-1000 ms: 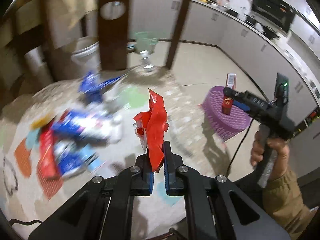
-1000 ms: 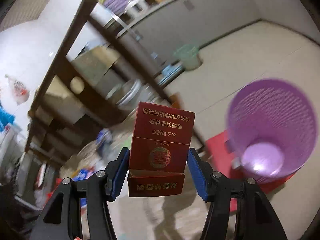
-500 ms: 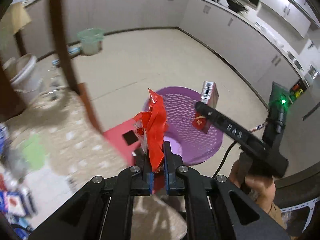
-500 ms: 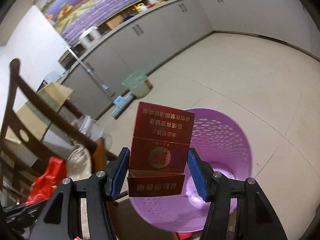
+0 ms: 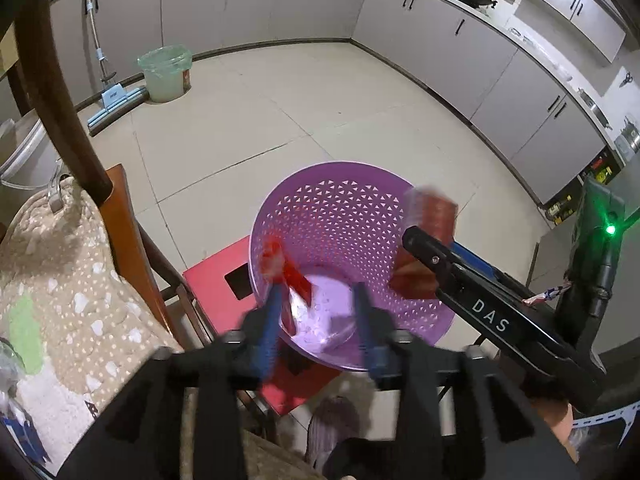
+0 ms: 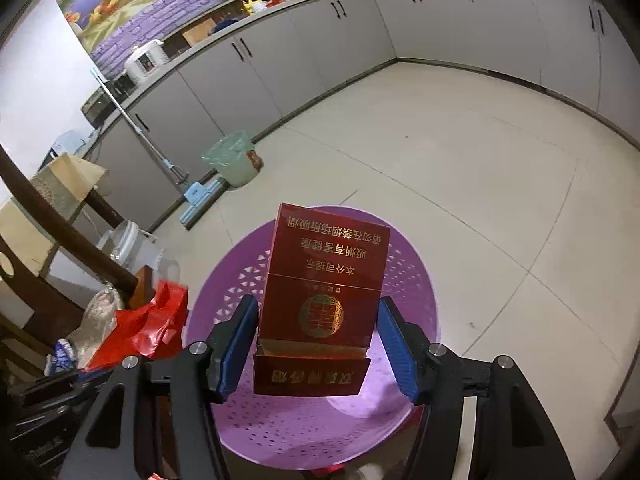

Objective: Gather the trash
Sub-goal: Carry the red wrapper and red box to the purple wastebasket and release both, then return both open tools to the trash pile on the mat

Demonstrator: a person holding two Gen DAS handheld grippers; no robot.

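Observation:
A purple mesh basket (image 5: 340,216) stands on a red stool (image 5: 216,280), and both grippers hang over it. My left gripper (image 5: 318,314) is opening. The crumpled red wrapper (image 5: 286,272) is blurred beside its left finger, loose over the basket floor. From the right wrist view the same wrapper (image 6: 148,320) shows at the left, by the basket rim (image 6: 412,280). My right gripper (image 6: 318,332) is opening too. The dark red cigarette box (image 6: 324,292) stands upright between its blue pads, which no longer press on it. From the left wrist view that box (image 5: 432,216) is motion-blurred.
A wooden chair with a beige patterned cushion (image 5: 60,280) stands left of the stool. A green-lined bin (image 5: 166,72) and a flat mop (image 5: 116,100) sit by the grey cabinets. Tiled floor spreads beyond the basket. A person's hand (image 5: 556,408) holds the right gripper's handle.
Both grippers swung away from the littered rug to above the purple basket. The left jaws, shut on the red wrapper before, have parted and let it go. The right jaws have widened around the box.

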